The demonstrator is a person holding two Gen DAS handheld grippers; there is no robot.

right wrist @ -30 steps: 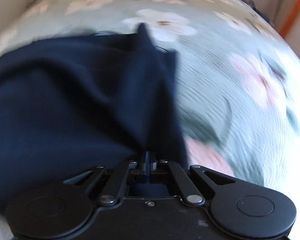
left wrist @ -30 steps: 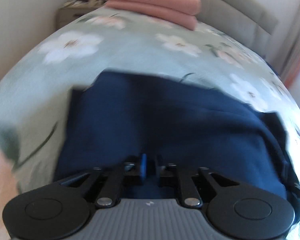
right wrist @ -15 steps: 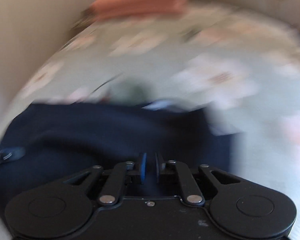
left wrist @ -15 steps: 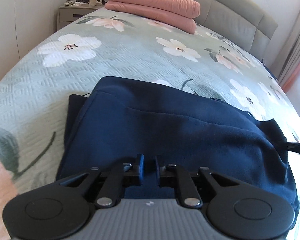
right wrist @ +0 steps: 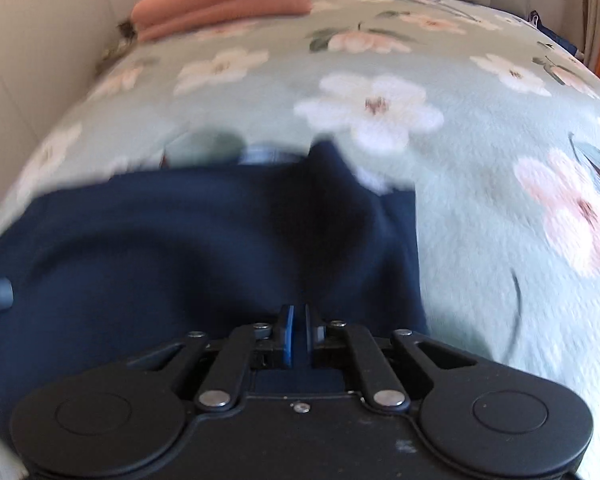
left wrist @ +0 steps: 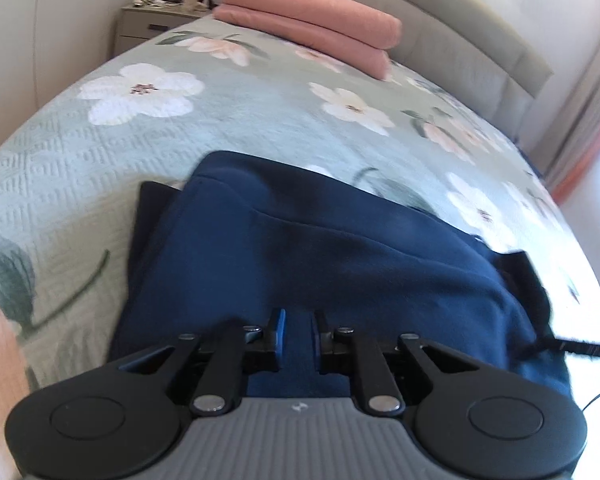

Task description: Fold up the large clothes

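Left wrist view: my left gripper (left wrist: 298, 332) stands slightly apart over the garment (left wrist: 320, 248), folded on the bed (left wrist: 140, 128). My right gripper (right wrist: 298, 330) is closed, seemingly empty. Tidying may remain.

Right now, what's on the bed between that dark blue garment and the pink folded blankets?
Only bare flowered bedspread. The left wrist view shows nothing lying between the navy garment and the pink blankets.

navy garment (right wrist: 180, 248), floral bedspread (right wrist: 480, 200), closing tool (right wrist: 298, 330)
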